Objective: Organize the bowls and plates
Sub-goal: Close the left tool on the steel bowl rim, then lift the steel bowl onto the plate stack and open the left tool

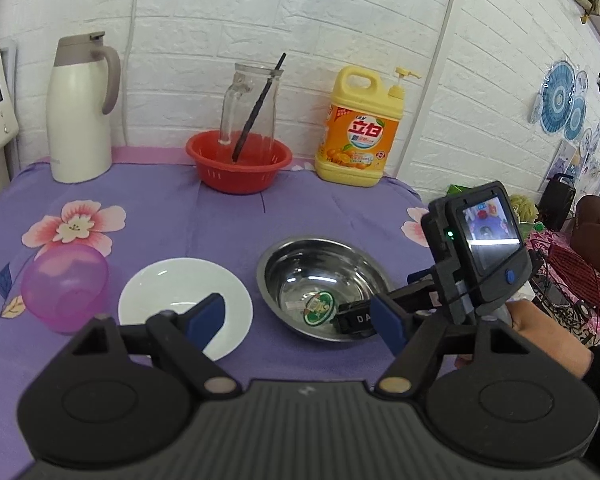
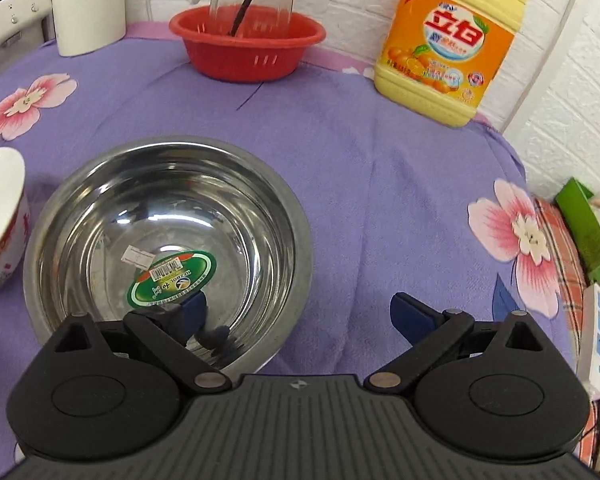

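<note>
Left wrist view: left gripper spread wide, holding nothing, hovering over the near part of the purple floral tablecloth; left finger over the white bowl, right finger by the steel bowl; white bowl sits between the pink plastic bowl on its left and the steel bowl on its right, all three apart, none touching; right gripper comes in from the right with one finger dipped inside the steel bowl near the green sticker; open cloth between the bowls and the back row; back row along the brick wall: white thermos jug, red basket holding a glass pitcher with a dark stick in it, yellow detergent bottle; table's right edge drops off just past the steel bowl, clutter beyond.

Right wrist view: right gripper open wide, straddling the steel bowl's near right rim, left finger inside, right finger outside over cloth; nothing clamped; white bowl just left of the steel bowl, small gap; broad free cloth to the right and ahead up to the detergent bottle and red basket; power strip and green box past the right table edge.
</note>
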